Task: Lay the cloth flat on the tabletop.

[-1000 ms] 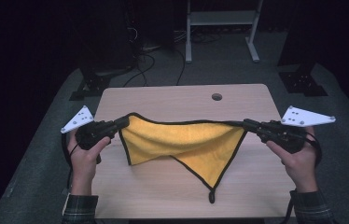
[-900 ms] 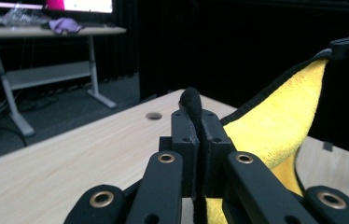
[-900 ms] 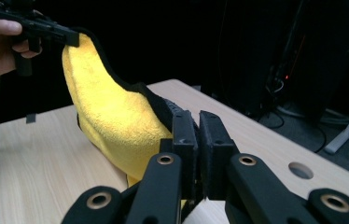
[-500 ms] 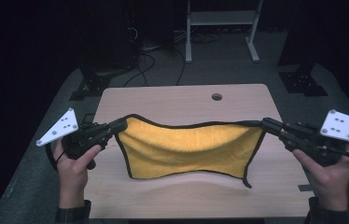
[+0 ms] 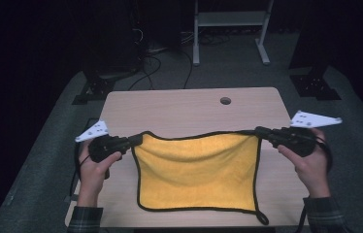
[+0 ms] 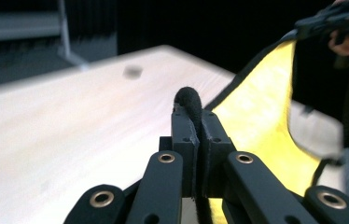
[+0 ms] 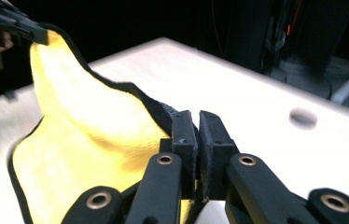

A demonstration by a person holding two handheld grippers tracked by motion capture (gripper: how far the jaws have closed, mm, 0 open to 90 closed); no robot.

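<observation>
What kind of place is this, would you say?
Probably a lab or recording studio: a small wooden table on grey carpet, dark surroundings, loose cables on the floor and a metal stand behind.

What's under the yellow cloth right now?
Under the yellow cloth is the wooden table; its near part lies on it. Whatever sits on the covered patch is hidden.

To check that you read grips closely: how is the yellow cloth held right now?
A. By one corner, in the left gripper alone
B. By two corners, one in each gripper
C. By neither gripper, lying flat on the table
B: the left gripper and the right gripper each clamp a top corner of the yellow cloth, stretched between them.
</observation>
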